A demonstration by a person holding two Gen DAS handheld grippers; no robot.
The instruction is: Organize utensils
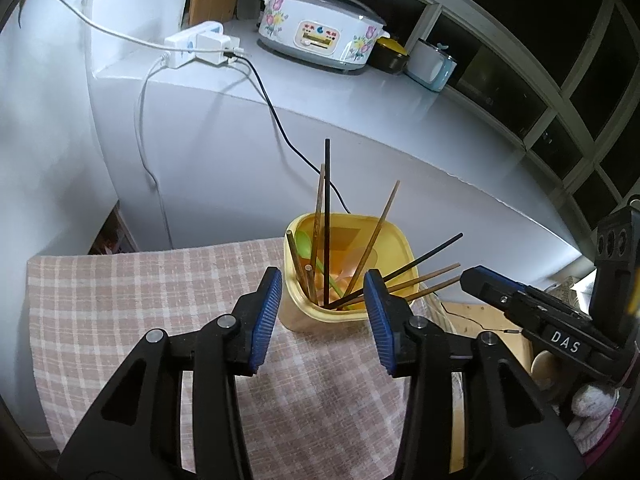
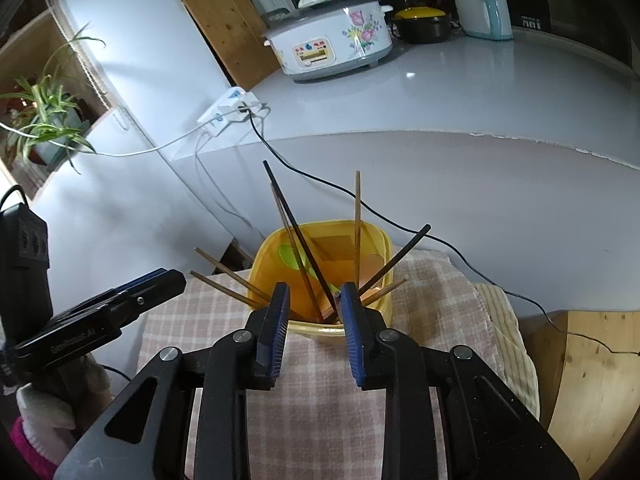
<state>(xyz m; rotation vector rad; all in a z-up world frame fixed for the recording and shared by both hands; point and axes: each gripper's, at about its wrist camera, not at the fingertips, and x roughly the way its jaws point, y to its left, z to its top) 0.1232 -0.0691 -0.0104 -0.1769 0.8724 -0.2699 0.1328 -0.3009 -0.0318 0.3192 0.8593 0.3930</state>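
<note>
With both the left gripper (image 1: 323, 312) and right gripper (image 2: 313, 316) spread and empty before the yellow cup (image 1: 304, 316) of chopsticks (image 1: 327, 216), we judge the drop finished; next, retreat without snagging them.

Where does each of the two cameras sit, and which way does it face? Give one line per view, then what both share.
Left wrist: rides the left gripper, looking down over its open blue-padded jaws at the yellow plastic utensil holder; right gripper enters at right.
Right wrist: rides the right gripper, facing the same holder from the other side; left gripper enters at left.
Shared: holder, checked pink cloth, flowered white cooker.
</note>
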